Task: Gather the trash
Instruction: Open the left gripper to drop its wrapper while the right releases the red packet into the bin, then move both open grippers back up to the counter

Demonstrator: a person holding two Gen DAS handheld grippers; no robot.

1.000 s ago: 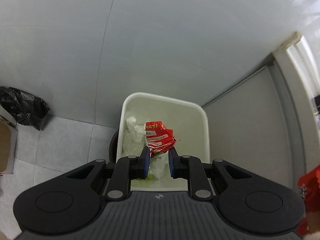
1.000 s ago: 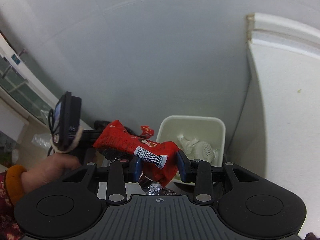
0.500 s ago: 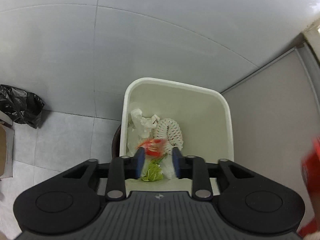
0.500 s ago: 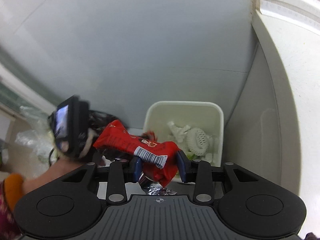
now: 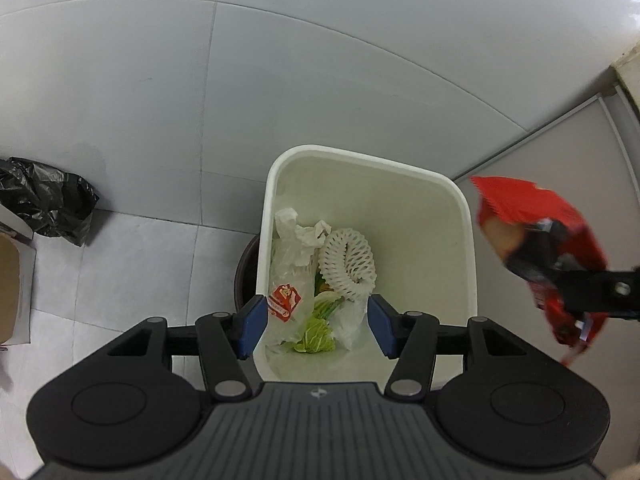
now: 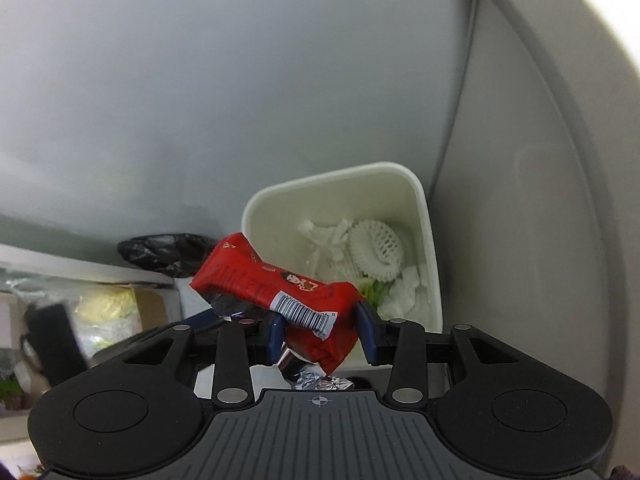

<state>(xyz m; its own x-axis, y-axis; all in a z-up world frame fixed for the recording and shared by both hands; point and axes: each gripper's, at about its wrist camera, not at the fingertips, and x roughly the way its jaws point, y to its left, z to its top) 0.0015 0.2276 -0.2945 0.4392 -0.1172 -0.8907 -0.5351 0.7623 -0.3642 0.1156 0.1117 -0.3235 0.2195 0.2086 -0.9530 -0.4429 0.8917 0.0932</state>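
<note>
Red wrapper (image 6: 276, 292) above white bin (image 5: 470, 240).
Right tongs (image 6: 320, 330) grip the wrapper, jaws easing apart; left tongs (image 5: 316, 326) empty, jaws opening over the bin, which holds a small red packet (image 5: 284, 303), foam net (image 5: 350, 264), crumpled plastic, greens.

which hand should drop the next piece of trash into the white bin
Right. The right tool grips a red wrapper beside the white bin; the left tool, opening above it, is empty.
</note>
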